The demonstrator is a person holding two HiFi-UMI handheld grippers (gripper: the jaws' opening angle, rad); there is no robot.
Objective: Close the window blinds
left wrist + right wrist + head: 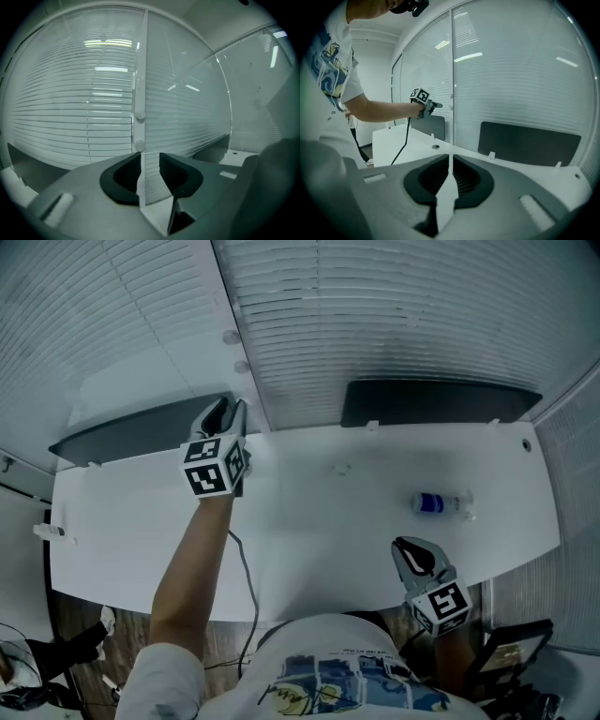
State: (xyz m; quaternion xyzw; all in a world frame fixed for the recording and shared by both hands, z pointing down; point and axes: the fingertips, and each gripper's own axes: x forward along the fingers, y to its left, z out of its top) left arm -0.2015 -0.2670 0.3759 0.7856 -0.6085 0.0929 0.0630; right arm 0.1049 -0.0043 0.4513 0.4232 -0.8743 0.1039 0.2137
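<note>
The window blinds [394, 315] fill the whole wall beyond the far edge of the white desk [309, 521]. They are lowered over the glass in two sections, their slats running horizontally. A white post [228, 310] rises from the desk's far edge between the sections. Two dark panels [431, 401] stand upright along that same far edge, one on each side of the post.

The person stands at the desk's near edge. The left arm [192, 559] stretches out nearly straight across the desk top, the forearm bare and the wrist level. It carries the left gripper [228, 409] to the desk's far edge, just before the post. In the left gripper view its jaws stand apart, and only the post and the blinds show through the gap, with nothing pressed between the pads. The gripper [150, 164] points almost level at the post.

The right gripper [412, 549] sits low over the desk's near right edge, tucked close to the body and tilted downward. Its jaws are drawn together to a thin slit and hold nothing.

A cable [246, 568] trails from the left gripper back over the desk's near edge. A bottle [441, 504] lies on the desk's right half. Two small round knobs [232, 337] sit on the post above the far edge, beyond the left jaws.
</note>
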